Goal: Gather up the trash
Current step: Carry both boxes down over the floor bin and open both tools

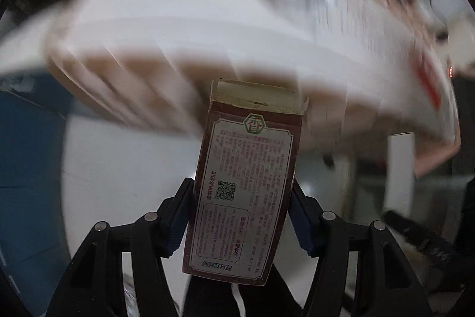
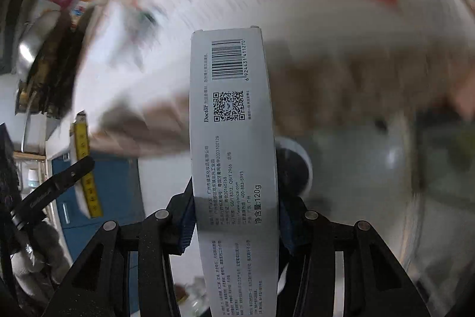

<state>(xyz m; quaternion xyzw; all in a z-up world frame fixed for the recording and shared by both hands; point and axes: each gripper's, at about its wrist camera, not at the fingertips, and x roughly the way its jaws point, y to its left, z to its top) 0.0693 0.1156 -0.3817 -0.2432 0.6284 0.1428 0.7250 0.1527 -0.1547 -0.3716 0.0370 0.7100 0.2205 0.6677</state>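
Note:
My left gripper (image 1: 242, 201) is shut on a brown carton (image 1: 246, 177) with a QR code and printed text, its torn top flap pointing away from me. My right gripper (image 2: 234, 213) is shut on a long grey toothpaste box (image 2: 234, 156) with a barcode and QR code, held upright between the blue pads (image 2: 187, 223). Both views are motion-blurred behind the held boxes. The left gripper's carton shows at the left of the right wrist view as a yellow-edged strip (image 2: 86, 165).
A large blurred white and brown shape with red marks, perhaps a cardboard box (image 1: 207, 28), fills the upper part of both views (image 2: 326, 5). A blue surface (image 1: 29, 168) lies at the left. A white round object (image 2: 297, 165) sits behind the toothpaste box.

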